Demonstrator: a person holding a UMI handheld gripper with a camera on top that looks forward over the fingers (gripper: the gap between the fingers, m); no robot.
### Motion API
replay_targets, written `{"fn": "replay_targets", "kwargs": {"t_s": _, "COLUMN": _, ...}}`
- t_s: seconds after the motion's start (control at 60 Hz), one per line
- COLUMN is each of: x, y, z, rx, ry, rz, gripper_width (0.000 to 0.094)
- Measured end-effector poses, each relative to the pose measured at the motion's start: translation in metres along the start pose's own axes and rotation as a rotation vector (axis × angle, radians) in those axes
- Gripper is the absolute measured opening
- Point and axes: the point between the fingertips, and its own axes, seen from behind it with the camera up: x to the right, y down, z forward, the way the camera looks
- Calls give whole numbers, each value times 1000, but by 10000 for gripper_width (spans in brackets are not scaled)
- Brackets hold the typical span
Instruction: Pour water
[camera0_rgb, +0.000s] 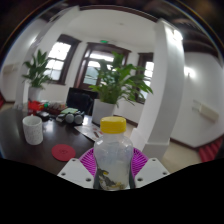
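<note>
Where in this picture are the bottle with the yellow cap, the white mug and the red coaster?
bottle (113, 160): gripper view, on its clear body, between the gripper's (113, 170) fingers.
white mug (33, 130): gripper view, on its side wall.
red coaster (63, 152): gripper view, on its flat top.

My bottle (113, 155) hides most of both pads (91, 163) of my gripper (113, 170); its base is cut off below. Items on the tabletop (30, 150) beyond the white cup (33, 129) are too small to identify.
</note>
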Motion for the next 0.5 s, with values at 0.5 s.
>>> {"fn": "replay_targets", "kwargs": {"t_s": 0.5, "x": -87, "y": -70, "z": 45, "rx": 102, "ry": -64, "rz": -1165, "gripper_width": 420}}
